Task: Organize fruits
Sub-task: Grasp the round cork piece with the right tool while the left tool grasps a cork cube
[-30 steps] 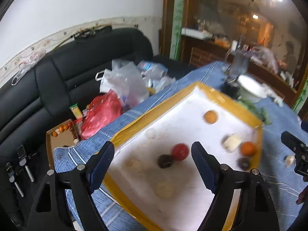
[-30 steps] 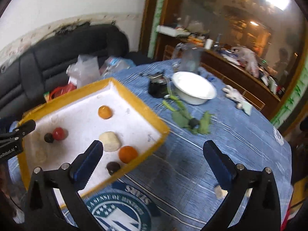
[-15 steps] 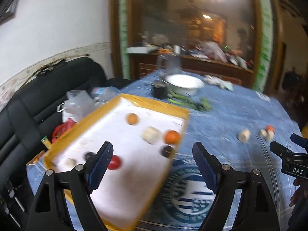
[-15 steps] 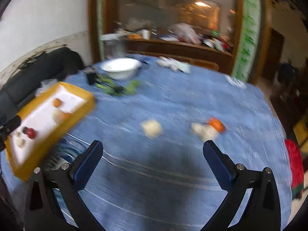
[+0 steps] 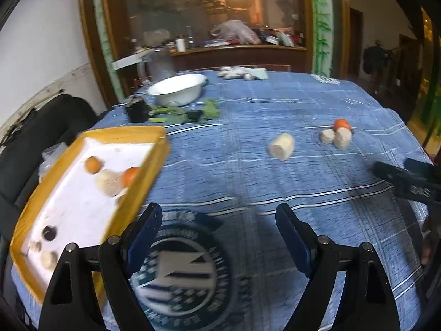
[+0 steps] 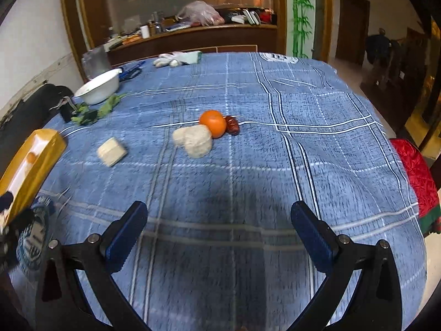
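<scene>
A yellow-rimmed white tray [image 5: 137, 131] [image 6: 49, 149] lies on the blue cloth at the left, holding two oranges [image 5: 92, 164], pale lumps and a dark fruit [image 5: 49, 233]. Out on the cloth lie a pale cylinder piece [image 5: 281, 146] [image 6: 111, 151], pale lumps [image 6: 197, 139] [image 5: 341, 138], an orange [image 6: 213, 123] [image 5: 341, 124] and a dark red date [image 6: 232, 125]. My left gripper [image 5: 219, 231] hovers open beside the tray's right rim. Well short of the orange cluster, my right gripper [image 6: 219, 233] hangs open; its body shows at the left view's right edge [image 5: 408, 179].
A white bowl [image 5: 177, 89] [image 6: 99, 87], green leaves [image 5: 190, 113], a small dark cup [image 5: 137, 110] and white gloves [image 6: 171, 59] sit at the table's far side. A black sofa [image 5: 41, 127] stands left; a red cushion [image 6: 416, 171] lies off the right edge.
Both views have swung right, away from the tray toward the loose fruit on the cloth. The right gripper has closed in on the orange cluster. Both grippers stay open.
</scene>
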A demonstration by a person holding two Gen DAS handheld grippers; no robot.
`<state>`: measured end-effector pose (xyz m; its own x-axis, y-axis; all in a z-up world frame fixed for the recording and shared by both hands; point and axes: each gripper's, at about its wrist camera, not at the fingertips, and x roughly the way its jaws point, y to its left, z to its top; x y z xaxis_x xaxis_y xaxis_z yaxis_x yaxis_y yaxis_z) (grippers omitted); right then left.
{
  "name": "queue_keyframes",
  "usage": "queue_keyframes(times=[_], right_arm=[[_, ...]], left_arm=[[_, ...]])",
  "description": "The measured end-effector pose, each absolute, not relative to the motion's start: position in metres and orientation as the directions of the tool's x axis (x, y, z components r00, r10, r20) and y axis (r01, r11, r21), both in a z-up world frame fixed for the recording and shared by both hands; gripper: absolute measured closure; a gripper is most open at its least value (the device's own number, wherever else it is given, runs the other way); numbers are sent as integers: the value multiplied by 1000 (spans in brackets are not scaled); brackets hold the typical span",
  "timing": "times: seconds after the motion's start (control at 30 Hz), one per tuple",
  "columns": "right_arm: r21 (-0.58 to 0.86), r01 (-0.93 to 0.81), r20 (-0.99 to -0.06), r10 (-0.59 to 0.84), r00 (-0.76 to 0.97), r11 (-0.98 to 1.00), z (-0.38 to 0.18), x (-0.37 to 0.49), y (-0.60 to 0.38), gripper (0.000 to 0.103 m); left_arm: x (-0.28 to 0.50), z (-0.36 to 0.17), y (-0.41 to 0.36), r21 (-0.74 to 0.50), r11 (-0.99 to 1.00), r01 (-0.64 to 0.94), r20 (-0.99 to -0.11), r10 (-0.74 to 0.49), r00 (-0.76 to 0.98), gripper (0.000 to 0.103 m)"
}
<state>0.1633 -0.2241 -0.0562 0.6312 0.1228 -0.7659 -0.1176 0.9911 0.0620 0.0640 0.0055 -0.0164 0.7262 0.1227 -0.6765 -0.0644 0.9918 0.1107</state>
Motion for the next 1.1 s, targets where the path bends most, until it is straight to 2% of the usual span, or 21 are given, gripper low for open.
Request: queue_keyframes(times=[0.07, 0.13, 0.2, 0.47, 0.53, 0.57, 0.6, 0.67, 0.73, 0.77, 0.8, 0.83, 0.87, 1.1], right_arm=[[60, -126, -773, 126, 622, 990, -61, 177, -222, 2], [46, -134, -782, 119, 612, 990, -66, 188, -216, 18], [42, -146, -792, 122, 598, 988, -71, 202, -209, 25], [26, -141, -792, 107, 602, 990, -76, 243, -196, 29], [55, -155, -798, 137, 587, 986, -79, 249, -195, 50], [75, -164, -793, 158, 589, 984, -78, 248, -195, 56], [73, -166, -788, 159, 595, 983, -76, 246, -195, 69], [57, -165, -783, 147, 605, 985, -73, 240, -195, 68], [67, -162, -775, 154, 613, 984, -70, 230, -201, 68], [67, -163, -773, 155, 615, 984, -69, 227, -203, 68], [73, -164, -771, 160, 616, 984, -68, 223, -206, 68], [79, -165, -768, 166, 619, 983, -67, 218, -208, 68], [82, -166, -763, 169, 624, 983, -64, 213, -211, 68], [107, -160, -735, 186, 652, 981, -52, 187, -225, 68]], left_arm=[[74, -20, -2, 100, 994, -47, -687, 104, 719, 19], [82, -24, -6, 89, 995, -34, -698, 87, 711, 19], [92, -27, -9, 80, 996, -31, -704, 78, 706, 19], [134, -36, -20, 49, 999, 1, -718, 35, 695, 19], [147, -38, -27, 44, 999, 11, -725, 25, 689, 19], [153, -39, -30, 38, 999, 16, -727, 16, 687, 19], [158, -40, -34, 33, 999, 23, -727, 8, 687, 19], [168, -43, -41, 35, 999, 39, -729, -1, 684, 20], [178, -49, -46, 34, 998, 52, -741, -9, 671, 29], [182, -52, -48, 36, 998, 59, -749, -12, 662, 35], [189, -56, -51, 27, 997, 78, -771, -29, 636, 53], [193, -58, -52, 22, 996, 86, -779, -37, 625, 57], [194, -57, -53, 24, 996, 87, -777, -36, 628, 66], [171, -50, -44, 17, 995, 96, -758, -50, 651, 66]])
